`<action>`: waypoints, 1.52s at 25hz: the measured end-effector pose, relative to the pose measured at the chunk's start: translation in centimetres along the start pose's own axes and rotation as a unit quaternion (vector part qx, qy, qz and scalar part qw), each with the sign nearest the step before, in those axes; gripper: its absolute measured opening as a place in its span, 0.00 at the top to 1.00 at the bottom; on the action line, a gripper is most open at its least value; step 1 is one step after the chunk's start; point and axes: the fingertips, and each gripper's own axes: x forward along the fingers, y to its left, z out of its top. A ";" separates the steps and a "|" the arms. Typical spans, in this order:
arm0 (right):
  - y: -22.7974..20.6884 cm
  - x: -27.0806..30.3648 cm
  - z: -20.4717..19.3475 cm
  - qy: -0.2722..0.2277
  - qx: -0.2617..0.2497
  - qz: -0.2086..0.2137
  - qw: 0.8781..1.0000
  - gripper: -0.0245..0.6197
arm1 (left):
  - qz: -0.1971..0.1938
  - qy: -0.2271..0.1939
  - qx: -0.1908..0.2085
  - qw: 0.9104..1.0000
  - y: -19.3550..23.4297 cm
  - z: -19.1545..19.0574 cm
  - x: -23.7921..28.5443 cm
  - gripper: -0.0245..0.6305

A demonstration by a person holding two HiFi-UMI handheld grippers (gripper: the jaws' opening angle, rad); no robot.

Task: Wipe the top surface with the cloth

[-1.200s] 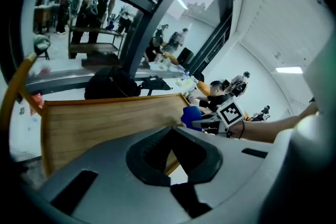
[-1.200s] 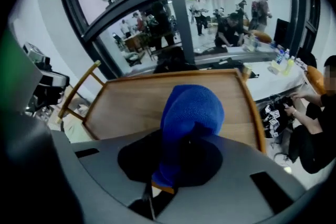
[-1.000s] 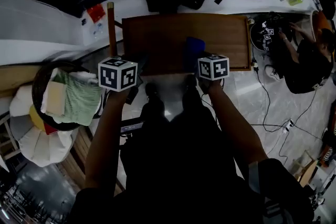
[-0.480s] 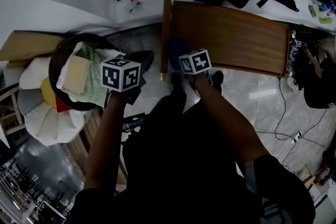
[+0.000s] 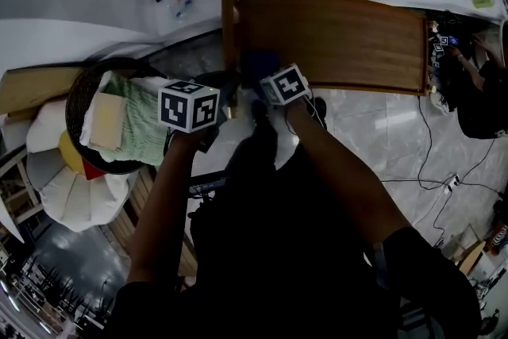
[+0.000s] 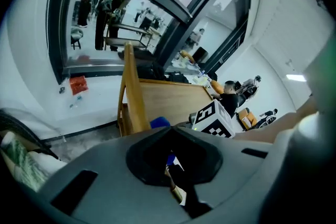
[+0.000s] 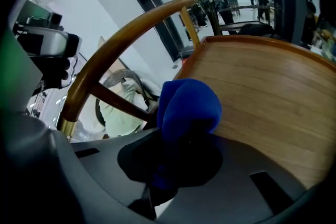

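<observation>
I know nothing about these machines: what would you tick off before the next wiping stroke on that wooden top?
1. Blue cloth gripped by the right gripper: ok, bunched up between the jaws.
2. Cloth over the wooden top: ok, at its end corner.
3. Cloth pressing on the wood: cannot tell.
4. Path along the top: ok, the head view shows nothing lying on it.
5. Curved wooden rail clear of the cloth: not ok, it runs close beside the cloth; probably stroke away from it.
6. Left gripper out of the way: ok, held off the top; whether its jaws are open cannot tell.
</observation>
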 end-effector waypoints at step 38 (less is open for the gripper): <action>-35.6 -28.5 -19.2 -0.053 0.150 -0.189 0.969 0.87 | -0.120 0.053 0.091 0.987 -28.9 6.2 25.9 0.95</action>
